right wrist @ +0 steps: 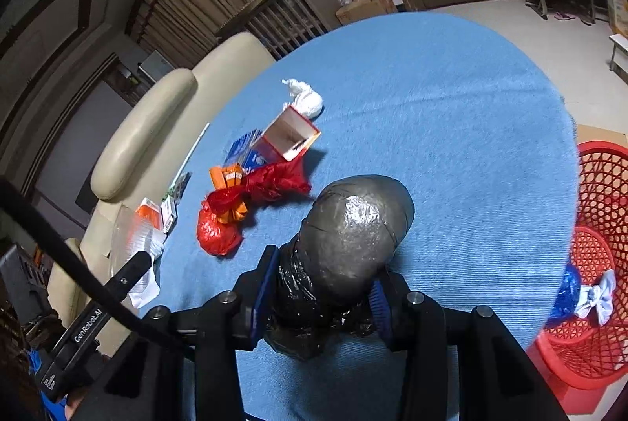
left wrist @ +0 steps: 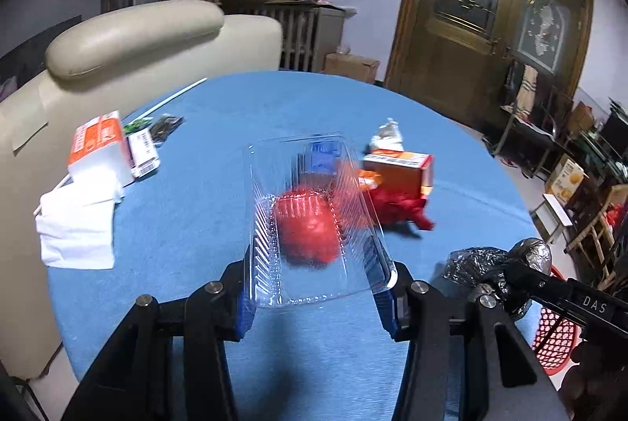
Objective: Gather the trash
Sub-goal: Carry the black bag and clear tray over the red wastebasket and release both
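Lifting tray [left wrist: 314,224] in left tongs [left wrist: 320,297] | right tongs [right wrist: 318,299] clamp black bag [right wrist: 353,236] | next: red basket [right wrist: 600,264]

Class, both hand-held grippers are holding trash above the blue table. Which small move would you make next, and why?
Probably carry the black bag bundle, clamped in the right hand-held gripper, sideways over the red basket and release. The basket stands just past the table edge and already holds trash.
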The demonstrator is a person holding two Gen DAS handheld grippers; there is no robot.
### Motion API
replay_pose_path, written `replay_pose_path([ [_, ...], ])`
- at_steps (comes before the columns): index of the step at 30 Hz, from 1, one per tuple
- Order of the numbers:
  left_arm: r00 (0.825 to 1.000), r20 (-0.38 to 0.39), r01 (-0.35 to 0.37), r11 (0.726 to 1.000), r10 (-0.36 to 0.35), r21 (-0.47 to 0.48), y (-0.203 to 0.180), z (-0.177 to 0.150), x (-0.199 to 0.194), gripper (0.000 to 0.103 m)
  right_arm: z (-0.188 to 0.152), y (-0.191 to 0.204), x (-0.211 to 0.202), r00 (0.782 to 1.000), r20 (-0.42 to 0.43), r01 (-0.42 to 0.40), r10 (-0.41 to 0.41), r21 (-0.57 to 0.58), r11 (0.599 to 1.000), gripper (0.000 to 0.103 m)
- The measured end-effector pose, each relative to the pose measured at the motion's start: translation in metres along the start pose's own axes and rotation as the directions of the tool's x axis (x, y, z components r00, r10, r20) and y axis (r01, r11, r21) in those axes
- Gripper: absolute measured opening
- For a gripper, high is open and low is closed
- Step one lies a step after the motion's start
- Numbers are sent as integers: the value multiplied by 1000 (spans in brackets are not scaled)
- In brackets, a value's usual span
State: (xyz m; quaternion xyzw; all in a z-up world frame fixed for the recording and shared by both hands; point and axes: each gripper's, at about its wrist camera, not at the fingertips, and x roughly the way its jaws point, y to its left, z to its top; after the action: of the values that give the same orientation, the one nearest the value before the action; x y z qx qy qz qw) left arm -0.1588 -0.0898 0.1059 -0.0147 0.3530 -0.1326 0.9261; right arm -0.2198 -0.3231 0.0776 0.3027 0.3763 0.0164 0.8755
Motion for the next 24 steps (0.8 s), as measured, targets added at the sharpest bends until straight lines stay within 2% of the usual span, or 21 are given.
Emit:
replay_pose_path([
  [6,998,-4,62,996,-62,62,-37,5,-1,52,1,-18,-17,1000,28,-1,0,39,999,46],
  [11,991,-15,135,982,-134,132,-75,5,-3,52,1,-41,-37,998,63,14,-19,84,996,46],
  [17,978,-35,211,957,-208,198,-112,2,-5,52,-3,-66,-60,994,87,54,-65,116,992,46],
  [24,959,-54,282,924,-277,258,-151,-3,-9,52,-10,-104,-95,979,122,140,-161,167,976,46],
])
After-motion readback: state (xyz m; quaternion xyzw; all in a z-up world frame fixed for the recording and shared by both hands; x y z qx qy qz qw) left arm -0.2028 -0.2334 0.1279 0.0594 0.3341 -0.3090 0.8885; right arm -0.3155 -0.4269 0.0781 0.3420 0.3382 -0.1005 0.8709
